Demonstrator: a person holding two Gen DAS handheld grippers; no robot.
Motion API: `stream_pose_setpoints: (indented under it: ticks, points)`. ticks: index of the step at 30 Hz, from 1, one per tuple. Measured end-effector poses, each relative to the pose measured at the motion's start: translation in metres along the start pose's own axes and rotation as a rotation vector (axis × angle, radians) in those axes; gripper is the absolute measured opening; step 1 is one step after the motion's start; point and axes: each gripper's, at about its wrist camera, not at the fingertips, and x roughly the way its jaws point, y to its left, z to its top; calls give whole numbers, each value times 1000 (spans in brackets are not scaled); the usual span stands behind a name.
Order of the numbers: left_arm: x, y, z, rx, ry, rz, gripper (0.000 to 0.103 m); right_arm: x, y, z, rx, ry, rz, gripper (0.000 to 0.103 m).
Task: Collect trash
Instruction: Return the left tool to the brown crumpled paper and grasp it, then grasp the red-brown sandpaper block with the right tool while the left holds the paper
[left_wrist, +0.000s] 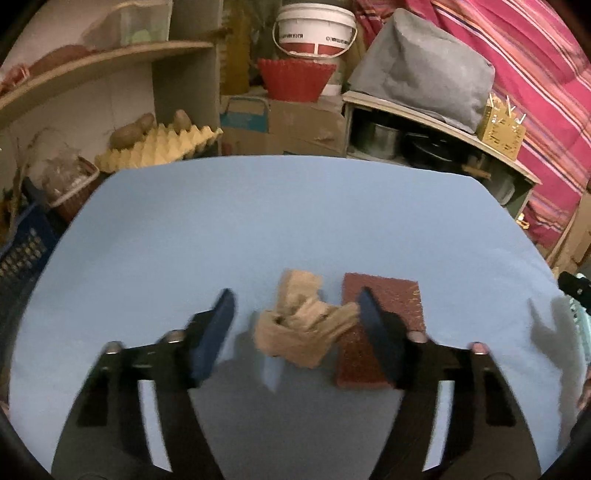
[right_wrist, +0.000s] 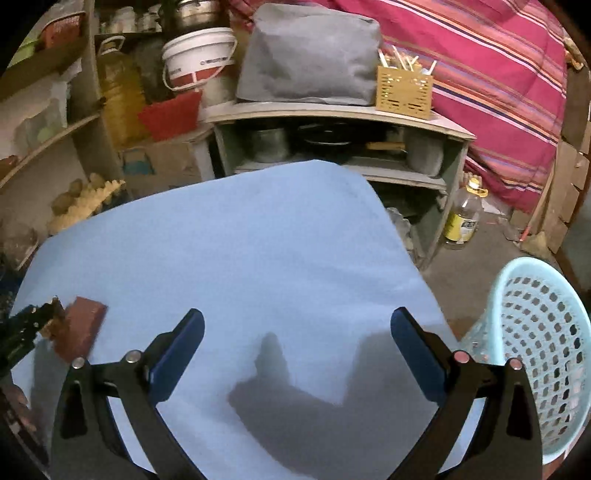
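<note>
Left gripper (left_wrist: 295, 314) jaws spread around a crumpled brown paper wad (left_wrist: 304, 326) on the blue table (left_wrist: 258, 221) — right pad touches the wad's edge, left pad is clear of it, no pinch. Just right of the wad lies a flat reddish-brown sponge (left_wrist: 384, 295). Right gripper (right_wrist: 297, 328) wide apart, nothing between the pads, over bare table. Light-blue perforated basket (right_wrist: 535, 332) stands off the table's right edge.

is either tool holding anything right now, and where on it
Nothing is held. The left tool straddles the crumpled tan paper without clamping it; the right tool is open and bare.
</note>
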Motion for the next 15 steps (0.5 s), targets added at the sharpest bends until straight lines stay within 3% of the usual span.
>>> stream_pose_setpoints:
  ticks: [8,15]
  points:
    - [-10,7,2,9,-27,33,50,-9,51,-4,-12,-36,21,99]
    - [-43,40,3,45,-101,99,50,-14,114,-23,-31,-19,123,99]
